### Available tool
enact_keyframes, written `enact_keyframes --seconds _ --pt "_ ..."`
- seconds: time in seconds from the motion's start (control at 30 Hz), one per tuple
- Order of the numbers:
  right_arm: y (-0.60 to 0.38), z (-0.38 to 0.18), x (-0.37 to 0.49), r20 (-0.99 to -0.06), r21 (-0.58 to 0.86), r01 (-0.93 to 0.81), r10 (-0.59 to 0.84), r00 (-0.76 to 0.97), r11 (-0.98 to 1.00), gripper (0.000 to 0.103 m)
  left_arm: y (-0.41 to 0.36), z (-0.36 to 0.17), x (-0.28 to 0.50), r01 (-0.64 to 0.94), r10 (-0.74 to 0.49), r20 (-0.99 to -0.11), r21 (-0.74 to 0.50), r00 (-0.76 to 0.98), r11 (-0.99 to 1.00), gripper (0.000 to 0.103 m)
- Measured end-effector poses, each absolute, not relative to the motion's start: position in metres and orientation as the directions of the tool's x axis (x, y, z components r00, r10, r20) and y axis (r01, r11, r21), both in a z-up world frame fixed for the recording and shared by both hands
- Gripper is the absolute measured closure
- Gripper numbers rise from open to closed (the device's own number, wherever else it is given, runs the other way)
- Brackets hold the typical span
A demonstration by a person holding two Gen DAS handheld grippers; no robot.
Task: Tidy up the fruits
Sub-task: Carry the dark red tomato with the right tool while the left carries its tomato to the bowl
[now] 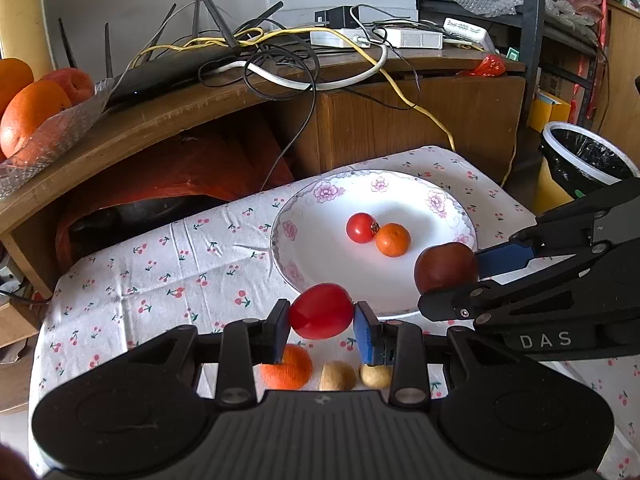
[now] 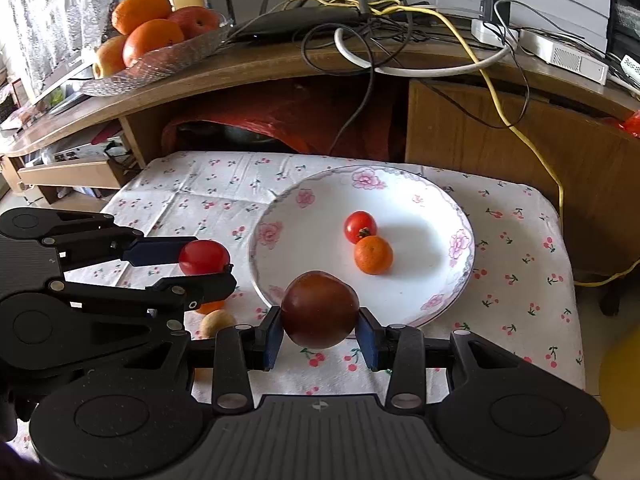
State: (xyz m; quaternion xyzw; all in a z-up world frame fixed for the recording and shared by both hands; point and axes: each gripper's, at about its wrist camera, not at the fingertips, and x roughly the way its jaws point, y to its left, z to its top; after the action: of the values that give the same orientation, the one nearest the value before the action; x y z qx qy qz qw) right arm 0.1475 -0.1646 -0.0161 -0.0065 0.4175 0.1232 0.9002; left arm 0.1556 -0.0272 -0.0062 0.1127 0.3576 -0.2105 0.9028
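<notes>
A white floral plate (image 1: 320,264) (image 2: 312,240) on the cherry-print cloth holds a small red tomato (image 1: 361,228) (image 2: 360,227) touching a small orange (image 1: 393,240) (image 2: 373,255). My left gripper (image 1: 322,312) (image 2: 202,258) is shut on a red tomato (image 1: 321,311) (image 2: 203,257), held above the cloth just left of the plate's near rim. My right gripper (image 2: 320,310) (image 1: 448,268) is shut on a dark brown-red fruit (image 2: 320,309) (image 1: 445,266) over the plate's near edge. On the cloth beneath lie an orange (image 1: 288,368) (image 2: 211,306) and two tan fruits (image 1: 337,376) (image 1: 375,375), one tan fruit (image 2: 216,322) showing in the right wrist view.
A curved wooden desk (image 1: 168,116) behind the table carries a glass dish of large oranges and an apple (image 2: 152,36), a router and tangled cables (image 1: 280,52). A lined bin (image 1: 580,156) stands at the right. A yellow cable (image 2: 552,184) hangs down.
</notes>
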Motion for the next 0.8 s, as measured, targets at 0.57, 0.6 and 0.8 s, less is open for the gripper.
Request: enact_keyframes --seconds 0.57,0.6,0.8 --pt "-0.17 -0.028 0.163 -0.766 0.08 -0.199 0.188 0.615 0.977 0.068 -0.039 -0.017 0.18 0.458 -0.297 -0.7 0.05 0.65 0.887 0.061" --pt "-0.17 -0.028 0.163 -0.766 0.08 -0.199 0.188 0.615 0.977 0.068 -0.039 -0.017 0.181 0.458 -0.295 -0.7 0.051 0.65 0.888 0.061" --pt "-0.168 -0.029 0.164 -0.766 0.077 -0.2 0.186 0.615 0.977 0.067 -0.04 -0.021 0.186 0.451 -0.286 -0.709 0.051 0.644 0.891 0.061"
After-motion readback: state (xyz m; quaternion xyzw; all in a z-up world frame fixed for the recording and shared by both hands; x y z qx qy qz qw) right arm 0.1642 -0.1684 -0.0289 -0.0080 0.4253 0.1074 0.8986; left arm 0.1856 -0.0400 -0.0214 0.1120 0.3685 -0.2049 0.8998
